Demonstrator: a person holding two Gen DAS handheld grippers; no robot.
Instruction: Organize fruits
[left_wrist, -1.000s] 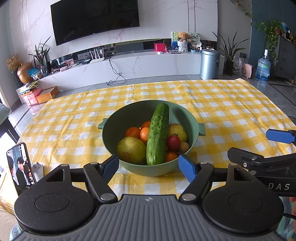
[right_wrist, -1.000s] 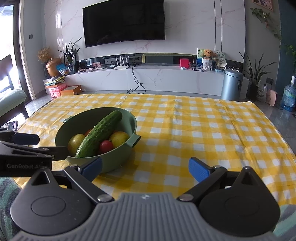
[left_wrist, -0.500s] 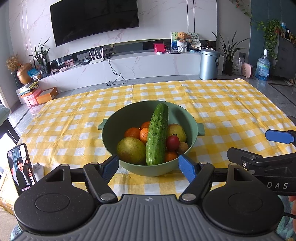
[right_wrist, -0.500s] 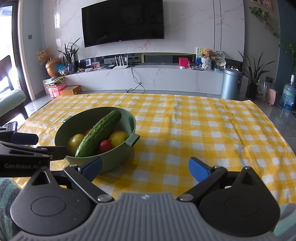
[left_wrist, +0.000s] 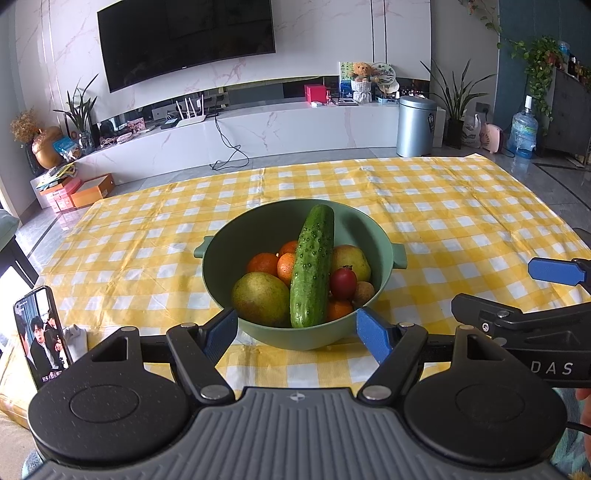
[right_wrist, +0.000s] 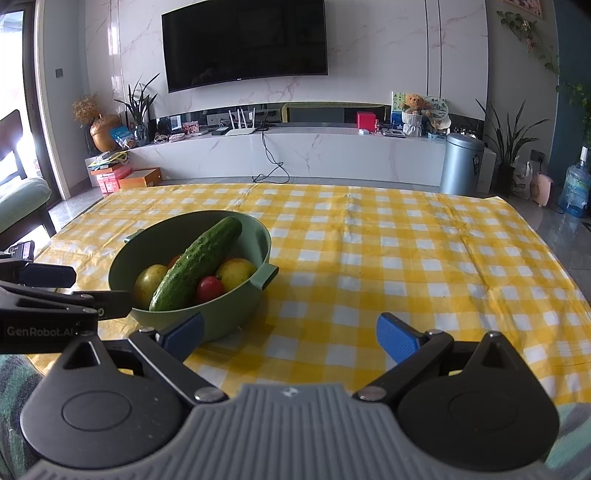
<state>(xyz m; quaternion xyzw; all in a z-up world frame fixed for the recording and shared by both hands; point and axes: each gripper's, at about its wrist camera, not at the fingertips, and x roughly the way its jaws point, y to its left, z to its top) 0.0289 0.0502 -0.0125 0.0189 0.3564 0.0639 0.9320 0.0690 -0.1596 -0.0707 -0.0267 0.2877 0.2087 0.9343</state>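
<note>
— Currently, where is the fruit?
— Inside the green bowl (left_wrist: 380, 242) on the yellow-checked counter (left_wrist: 461, 221) — a cucumber (left_wrist: 312, 266) lies across oranges (left_wrist: 262, 264), pears (left_wrist: 260, 299) and a red fruit (left_wrist: 343, 283).
— Gripper status?
— Left hand-held gripper (left_wrist: 297, 330): jaws spread, empty, at the bowl's near side. Right hand-held gripper (right_wrist: 290, 336): jaws spread, empty, right of the bowl.

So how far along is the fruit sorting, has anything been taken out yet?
Nothing looks done yet: the cucumber, pear, oranges and red fruit all sit in the green bowl, and no fruit lies on the checked tablecloth. Nothing is in hand either: the left hand-held gripper and right hand-held gripper are open near the bowl. All the sorting remains.
</note>
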